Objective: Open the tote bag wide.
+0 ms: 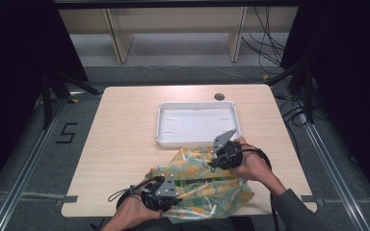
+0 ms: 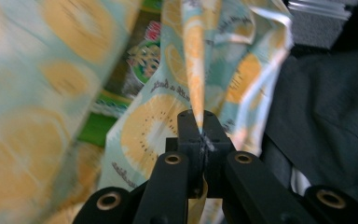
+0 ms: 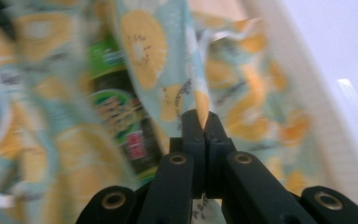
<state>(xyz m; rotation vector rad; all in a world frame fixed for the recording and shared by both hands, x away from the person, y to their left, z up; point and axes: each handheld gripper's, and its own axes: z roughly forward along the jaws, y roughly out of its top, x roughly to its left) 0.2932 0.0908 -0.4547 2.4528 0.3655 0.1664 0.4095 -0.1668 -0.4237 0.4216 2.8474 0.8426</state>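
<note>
A light-blue cloth bag (image 1: 212, 190) printed with orange citrus slices lies crumpled at the table's front edge. A green packet (image 1: 198, 183) shows through its mouth. My left gripper (image 1: 177, 190) is at the bag's near left side, shut on a fold of the bag's cloth (image 2: 144, 133), which runs up from between the left gripper (image 2: 200, 125) jaws. My right gripper (image 1: 211, 163) is at the bag's far side, shut on another fold of its rim (image 3: 144, 42). The right gripper (image 3: 203, 122) looks into the bag at the green packet (image 3: 116, 112). The packet (image 2: 142, 60) is also seen past the left jaws.
A shallow white tray (image 1: 197, 125) stands past the bag, at the middle of the wooden table (image 1: 125, 130), and its pale wall (image 3: 335, 60) lies close to my right gripper. A dark sleeve (image 2: 326, 116) is to the right of the left jaws. Cables and shelf legs lie beyond the table.
</note>
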